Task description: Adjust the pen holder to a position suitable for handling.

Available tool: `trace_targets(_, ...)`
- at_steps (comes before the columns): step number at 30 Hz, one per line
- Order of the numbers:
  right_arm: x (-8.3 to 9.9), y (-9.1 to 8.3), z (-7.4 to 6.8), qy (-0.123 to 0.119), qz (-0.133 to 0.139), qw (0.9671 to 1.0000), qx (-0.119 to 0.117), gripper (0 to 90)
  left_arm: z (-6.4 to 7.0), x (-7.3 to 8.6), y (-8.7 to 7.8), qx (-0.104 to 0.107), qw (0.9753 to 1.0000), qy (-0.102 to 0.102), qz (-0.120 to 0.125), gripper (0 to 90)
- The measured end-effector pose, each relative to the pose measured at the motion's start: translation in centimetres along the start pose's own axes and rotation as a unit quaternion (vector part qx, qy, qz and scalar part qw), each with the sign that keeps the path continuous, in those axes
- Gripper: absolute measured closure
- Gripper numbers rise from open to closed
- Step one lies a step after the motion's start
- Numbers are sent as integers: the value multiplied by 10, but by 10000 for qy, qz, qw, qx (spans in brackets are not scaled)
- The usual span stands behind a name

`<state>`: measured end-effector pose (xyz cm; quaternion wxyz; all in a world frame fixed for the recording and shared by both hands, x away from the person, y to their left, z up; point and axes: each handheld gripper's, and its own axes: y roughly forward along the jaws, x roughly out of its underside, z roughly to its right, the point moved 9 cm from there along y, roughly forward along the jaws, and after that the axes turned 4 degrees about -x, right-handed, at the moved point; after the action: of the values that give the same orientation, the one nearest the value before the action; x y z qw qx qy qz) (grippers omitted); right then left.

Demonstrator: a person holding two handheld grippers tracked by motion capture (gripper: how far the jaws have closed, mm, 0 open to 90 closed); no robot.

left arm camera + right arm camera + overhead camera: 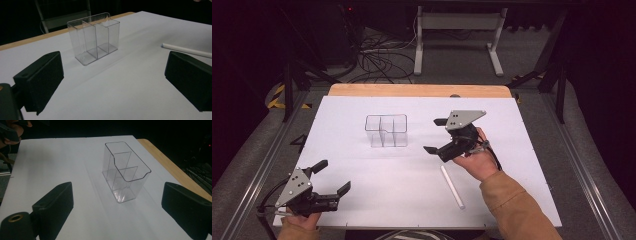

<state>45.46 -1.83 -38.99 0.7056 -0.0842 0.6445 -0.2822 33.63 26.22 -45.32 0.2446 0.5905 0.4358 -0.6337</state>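
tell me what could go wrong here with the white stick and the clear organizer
The white stick lies flat on the white sheet, so the open right gripper may struggle to get its jaws under it and could roll it away.
The clear organizer stands upright and looks light; a bump from a jaw or the stick might tip or slide it.
Its clear walls and narrow compartments are hard to see, so the stick may catch on a divider.

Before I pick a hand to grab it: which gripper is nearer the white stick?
Right. The right gripper hovers just beyond the white stick, its hand almost over the stick's far end. The left gripper sits farther off at the table's near left corner.
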Motion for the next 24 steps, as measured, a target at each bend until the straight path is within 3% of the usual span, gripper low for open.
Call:
trace_targets(14, -11, 28, 10, -172, -261, 9994, -149, 126, 0, 0, 0, 24, 10000, -32, 2, 29)
trace_targets(24, -13, 37, 11, -7, -284, 9984, -489, 130, 0, 0, 1, 27, 10000, -26, -3, 29)
